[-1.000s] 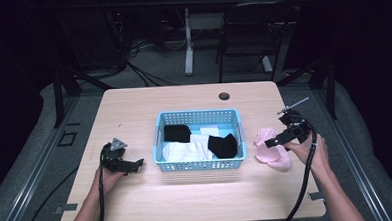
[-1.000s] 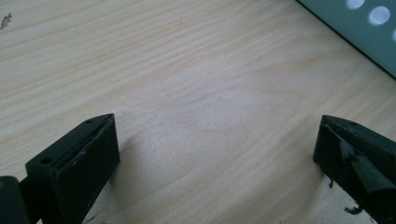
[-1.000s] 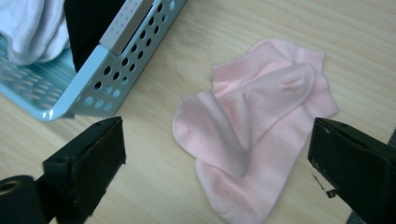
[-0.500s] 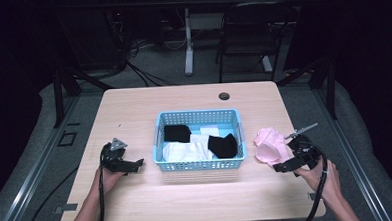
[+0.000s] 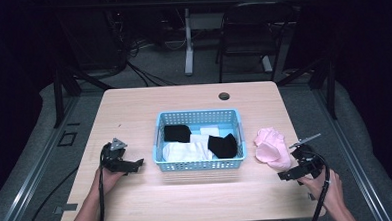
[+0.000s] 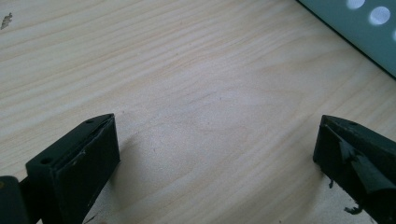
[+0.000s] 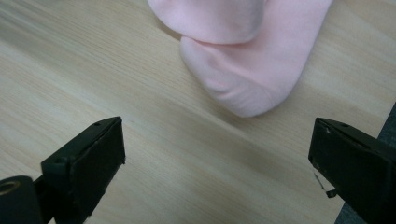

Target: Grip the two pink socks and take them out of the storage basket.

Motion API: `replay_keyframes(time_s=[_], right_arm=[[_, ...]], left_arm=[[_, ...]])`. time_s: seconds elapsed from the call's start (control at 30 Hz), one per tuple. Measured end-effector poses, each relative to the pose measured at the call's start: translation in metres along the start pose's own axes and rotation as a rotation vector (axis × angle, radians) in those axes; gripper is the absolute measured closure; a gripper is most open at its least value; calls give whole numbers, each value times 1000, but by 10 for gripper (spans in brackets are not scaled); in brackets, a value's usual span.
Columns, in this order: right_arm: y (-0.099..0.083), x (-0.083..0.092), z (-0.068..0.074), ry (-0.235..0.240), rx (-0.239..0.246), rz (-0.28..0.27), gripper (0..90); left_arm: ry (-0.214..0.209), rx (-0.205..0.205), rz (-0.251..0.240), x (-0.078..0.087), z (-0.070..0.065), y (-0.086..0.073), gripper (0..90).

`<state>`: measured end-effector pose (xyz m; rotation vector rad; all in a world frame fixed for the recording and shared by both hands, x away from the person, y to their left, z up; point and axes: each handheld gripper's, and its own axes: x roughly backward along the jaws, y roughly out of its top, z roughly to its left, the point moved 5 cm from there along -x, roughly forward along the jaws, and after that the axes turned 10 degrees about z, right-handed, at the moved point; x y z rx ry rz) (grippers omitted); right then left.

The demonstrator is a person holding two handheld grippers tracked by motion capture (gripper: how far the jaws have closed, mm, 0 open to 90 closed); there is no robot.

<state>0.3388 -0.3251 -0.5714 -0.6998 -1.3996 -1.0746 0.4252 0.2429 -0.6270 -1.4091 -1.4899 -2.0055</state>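
High view, table: a pale wooden table [image 5: 134, 113] with a blue basket [image 5: 200, 163] at its middle.
High view, basket: it holds 2 black socks [image 5: 177, 133] and white cloth [image 5: 183, 152].
High view, left claw [image 5: 136, 164]: held by the person's left hand [image 5: 107, 175], resting on the table with its tips pointing at the basket wall, which lies just beyond them.
High view, right claw [image 5: 287, 175]: held by the person's right hand [image 5: 320, 182] near the table's front right corner.
High view, pink sock [image 5: 271, 148]: a folded pile on the table, just ahead of the right claw and apart from it, between that claw and the basket.
Left gripper view, claw [image 6: 217, 154]: jaws spread wide, bare wood between them, nothing held.
Left gripper view, basket [image 6: 355, 28]: its wall crosses the upper right corner, beyond the right jaw.
Right gripper view, claw [image 7: 217, 158]: jaws spread wide over bare wood, nothing held.
Right gripper view, pink sock [image 7: 252, 70]: straight ahead of the open jaws, lying flat, not touching either one.
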Motion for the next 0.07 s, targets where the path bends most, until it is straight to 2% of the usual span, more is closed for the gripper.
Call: replay_keyframes(time_s=[0.07], right_arm=[[-1, -2, -3, -4, 1, 18, 33]], left_arm=[[0, 0, 0, 0, 0, 0, 2]])
